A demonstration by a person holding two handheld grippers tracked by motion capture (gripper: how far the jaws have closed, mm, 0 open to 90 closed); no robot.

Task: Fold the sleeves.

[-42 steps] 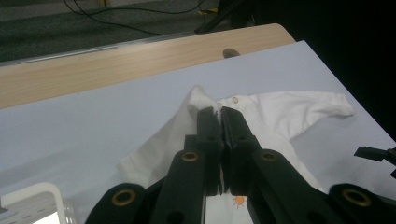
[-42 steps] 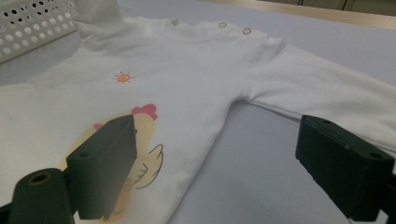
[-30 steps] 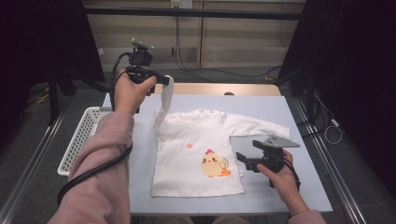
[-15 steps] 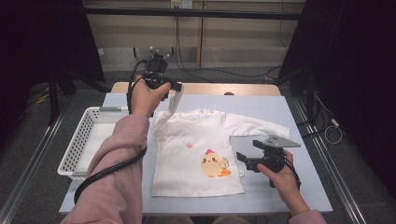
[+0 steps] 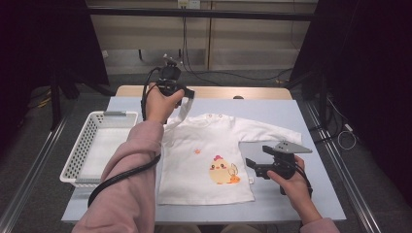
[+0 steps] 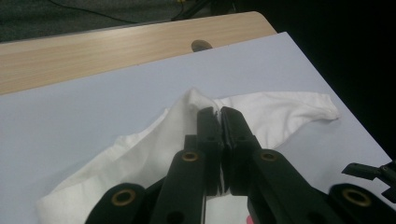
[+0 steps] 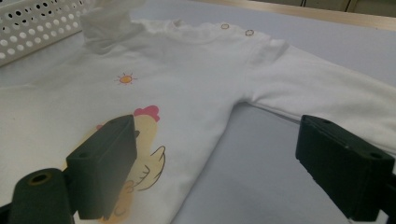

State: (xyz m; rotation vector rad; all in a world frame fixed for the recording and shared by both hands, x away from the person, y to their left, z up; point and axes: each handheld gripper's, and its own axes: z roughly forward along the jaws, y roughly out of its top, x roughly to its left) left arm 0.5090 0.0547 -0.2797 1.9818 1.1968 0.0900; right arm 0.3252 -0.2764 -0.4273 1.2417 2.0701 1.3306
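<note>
A white baby shirt (image 5: 214, 155) with a chick print lies flat on the pale blue table mat (image 5: 272, 109), just right of the white perforated basket (image 5: 82, 145). The left arm, in a pink sleeve, stretches forward past the shirt's far left shoulder, where the left gripper (image 5: 180, 94) is clenched on the lifted sleeve (image 6: 196, 105). The right gripper (image 5: 252, 167) rests level beside the shirt's right edge, its jaws spread wide with nothing between them.
</note>
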